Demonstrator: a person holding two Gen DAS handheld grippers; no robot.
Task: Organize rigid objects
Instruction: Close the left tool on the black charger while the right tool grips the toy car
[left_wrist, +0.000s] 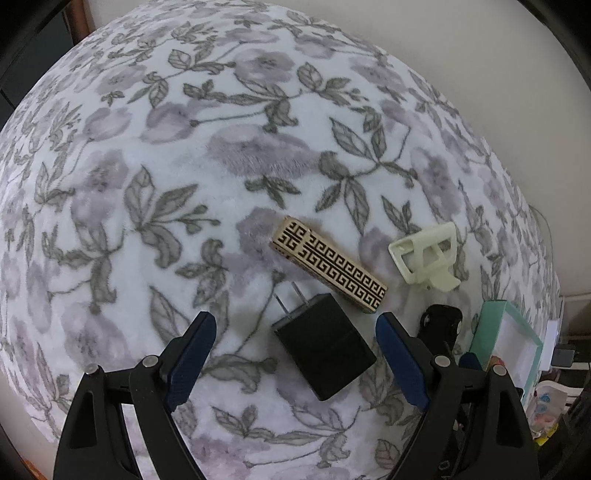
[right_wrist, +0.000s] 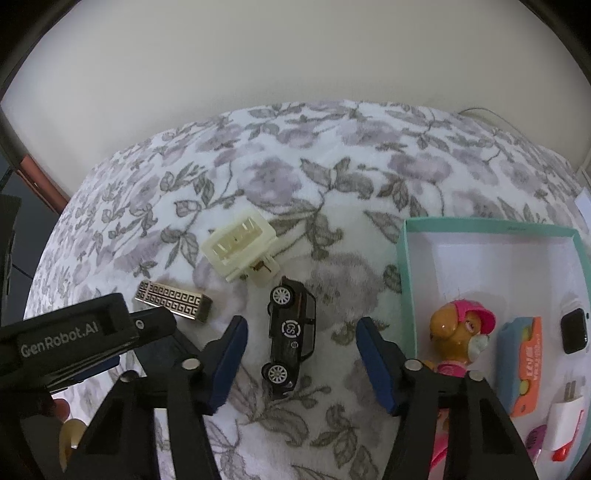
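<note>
In the left wrist view, a black plug adapter lies on the floral blanket between the open blue-padded fingers of my left gripper. Beyond it lie a gold and black patterned block and a cream plastic part. In the right wrist view, a black toy car lies on its side between the open fingers of my right gripper. The cream part and patterned block lie further back. A teal-rimmed box stands to the right.
The box holds a pink-capped dog figure, an orange and blue toy, a smartwatch and a white plug. The left gripper's body shows at the left. A wall runs behind the blanket.
</note>
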